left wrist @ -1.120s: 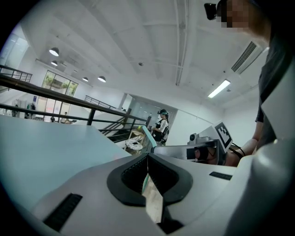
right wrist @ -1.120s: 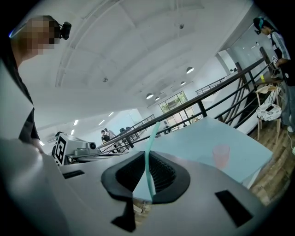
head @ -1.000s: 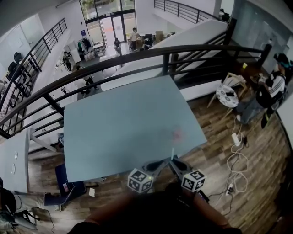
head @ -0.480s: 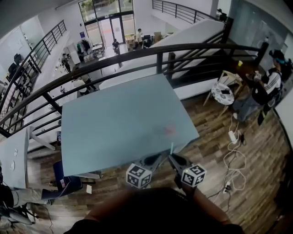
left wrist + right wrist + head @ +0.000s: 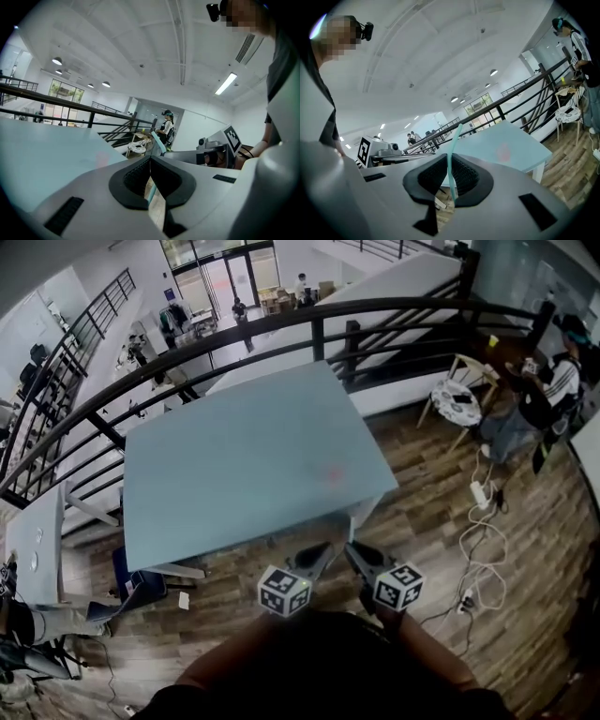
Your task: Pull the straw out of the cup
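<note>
Straw farther back, between right fingers

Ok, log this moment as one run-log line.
right gripper: jaws shut on straw | left gripper: jaws shut | cup: not in view

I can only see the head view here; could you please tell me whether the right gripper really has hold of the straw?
Observer: Yes. The right gripper view shows the right gripper shut on the straw, which stands upright between its jaws.
Operator: Thank you. How do the left gripper's jaws stand?
Observer: The left gripper view shows the left gripper with its jaws together at the tips.
Operator: Does the straw reach below the right jaws?
Observer: Yes. The right gripper view shows a short bare length of it hanging under them.
</note>
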### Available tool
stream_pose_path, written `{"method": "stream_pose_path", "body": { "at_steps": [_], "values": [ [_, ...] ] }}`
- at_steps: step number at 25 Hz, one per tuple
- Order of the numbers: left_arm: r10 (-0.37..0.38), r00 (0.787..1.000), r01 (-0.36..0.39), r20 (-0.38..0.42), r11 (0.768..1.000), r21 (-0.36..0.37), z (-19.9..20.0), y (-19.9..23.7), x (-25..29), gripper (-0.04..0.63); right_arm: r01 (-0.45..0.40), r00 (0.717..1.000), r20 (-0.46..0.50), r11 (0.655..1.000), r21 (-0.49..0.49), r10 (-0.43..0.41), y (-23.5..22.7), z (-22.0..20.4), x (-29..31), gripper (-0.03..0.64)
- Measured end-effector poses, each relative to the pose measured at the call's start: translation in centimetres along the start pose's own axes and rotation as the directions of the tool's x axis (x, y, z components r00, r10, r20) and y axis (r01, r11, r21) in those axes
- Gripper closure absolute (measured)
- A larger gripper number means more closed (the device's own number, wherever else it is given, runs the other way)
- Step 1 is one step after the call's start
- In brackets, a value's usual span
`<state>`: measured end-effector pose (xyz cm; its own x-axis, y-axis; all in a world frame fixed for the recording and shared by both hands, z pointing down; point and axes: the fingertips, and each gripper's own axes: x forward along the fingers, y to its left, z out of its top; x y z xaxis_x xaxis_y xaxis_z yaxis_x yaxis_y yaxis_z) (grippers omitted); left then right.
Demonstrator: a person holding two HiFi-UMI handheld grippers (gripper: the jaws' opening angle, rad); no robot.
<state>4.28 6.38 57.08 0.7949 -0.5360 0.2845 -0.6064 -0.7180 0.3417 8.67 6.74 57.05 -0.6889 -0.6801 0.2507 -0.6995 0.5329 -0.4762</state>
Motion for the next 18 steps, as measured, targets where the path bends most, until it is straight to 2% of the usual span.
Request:
{"method": "stream_pose_path", "body": {
  "at_steps": [12,18],
  "values": [
    [0.027,0.999,-0.028,-0.026,0.999,-0.016,-4.9,-7.8,0.1,0.58,-0.039,0.999,-0.024,0.999,-0.003,0.039,0.0,-3.0,-7.9,0.577],
    [0.061,0.998,-0.062,-0.017,0.998,-0.016,-6.3,-9.2,-0.1,0.58,-0.069,0.997,-0.039,0.998,-0.013,0.068,-0.8,-4.4,-10.7,0.577]
  ]
}}
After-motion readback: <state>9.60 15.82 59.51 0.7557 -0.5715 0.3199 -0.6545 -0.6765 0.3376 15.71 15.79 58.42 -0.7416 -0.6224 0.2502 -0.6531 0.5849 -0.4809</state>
